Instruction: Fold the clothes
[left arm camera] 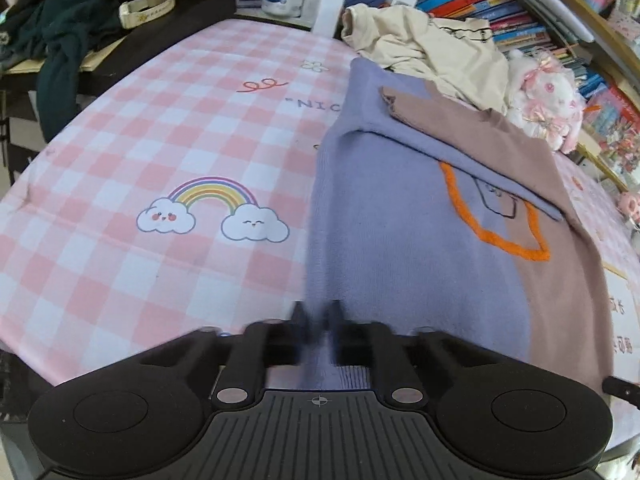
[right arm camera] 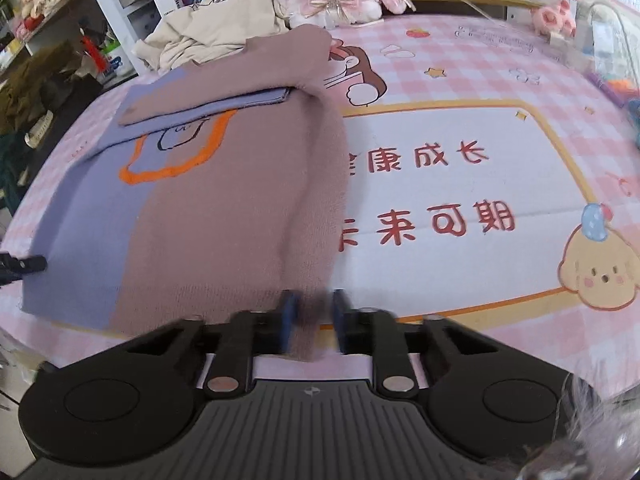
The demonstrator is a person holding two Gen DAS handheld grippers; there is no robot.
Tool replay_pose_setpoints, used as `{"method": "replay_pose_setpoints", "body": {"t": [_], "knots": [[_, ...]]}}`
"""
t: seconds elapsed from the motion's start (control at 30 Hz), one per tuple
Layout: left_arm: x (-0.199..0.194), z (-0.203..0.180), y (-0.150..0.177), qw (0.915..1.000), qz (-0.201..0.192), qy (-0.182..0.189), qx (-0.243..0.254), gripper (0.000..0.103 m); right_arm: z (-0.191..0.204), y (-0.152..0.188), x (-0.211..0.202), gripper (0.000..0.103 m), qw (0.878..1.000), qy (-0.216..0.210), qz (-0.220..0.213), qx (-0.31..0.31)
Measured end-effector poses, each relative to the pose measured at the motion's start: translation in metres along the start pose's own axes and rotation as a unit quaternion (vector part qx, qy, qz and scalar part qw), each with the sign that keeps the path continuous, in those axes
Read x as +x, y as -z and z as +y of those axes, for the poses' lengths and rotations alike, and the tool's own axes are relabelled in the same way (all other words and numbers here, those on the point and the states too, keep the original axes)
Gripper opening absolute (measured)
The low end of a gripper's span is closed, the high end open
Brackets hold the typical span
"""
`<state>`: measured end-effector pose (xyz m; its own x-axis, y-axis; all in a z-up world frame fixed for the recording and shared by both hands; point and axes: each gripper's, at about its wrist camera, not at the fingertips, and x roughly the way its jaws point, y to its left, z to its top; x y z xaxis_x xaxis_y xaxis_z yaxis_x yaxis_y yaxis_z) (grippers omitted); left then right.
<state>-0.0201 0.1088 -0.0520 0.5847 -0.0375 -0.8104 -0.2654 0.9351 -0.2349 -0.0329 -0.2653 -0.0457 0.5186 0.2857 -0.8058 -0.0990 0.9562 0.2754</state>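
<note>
A purple and mauve-brown sweater (left arm camera: 404, 232) with an orange outline patch lies on the pink checked table cover (left arm camera: 160, 128), sleeves folded across its upper part. My left gripper (left arm camera: 318, 320) is shut on the purple hem at the near left corner. My right gripper (right arm camera: 312, 316) is shut on the brown hem (right arm camera: 310, 280) at the near right corner; the sweater also shows in the right wrist view (right arm camera: 208, 216). The left gripper's tip (right arm camera: 24, 266) shows at that view's left edge. The edges between the fingers are blurred.
A crumpled cream garment (left arm camera: 432, 48) and a white-pink plush rabbit (left arm camera: 544, 96) lie behind the sweater. Books (left arm camera: 480, 0) line the shelf at the back right. Dark clothes (left arm camera: 60, 40) are piled at the back left. The cartoon-printed cover (right arm camera: 460, 184) extends to the right.
</note>
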Motion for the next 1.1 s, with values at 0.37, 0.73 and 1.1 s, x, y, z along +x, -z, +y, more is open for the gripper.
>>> {"method": "replay_pose_setpoints", "body": {"t": [0.37,0.73,1.1], "knots": [[-0.002,0.003,-0.005,0.9989,0.022,0.039,-0.016,0.038,-0.007,-0.014,-0.002,0.019,0.992,-0.102,0.008,0.08],[0.005,0.025,0.0,0.9913,0.024,0.105,-0.076,0.035,-0.04,-0.002,0.02,0.027,0.963,-0.153,0.034,0.218],[-0.005,0.029,0.024,0.9882,0.035,0.117,-0.093,0.004,-0.055,0.015,0.001,0.007,0.968,-0.137,0.038,0.206]]}}
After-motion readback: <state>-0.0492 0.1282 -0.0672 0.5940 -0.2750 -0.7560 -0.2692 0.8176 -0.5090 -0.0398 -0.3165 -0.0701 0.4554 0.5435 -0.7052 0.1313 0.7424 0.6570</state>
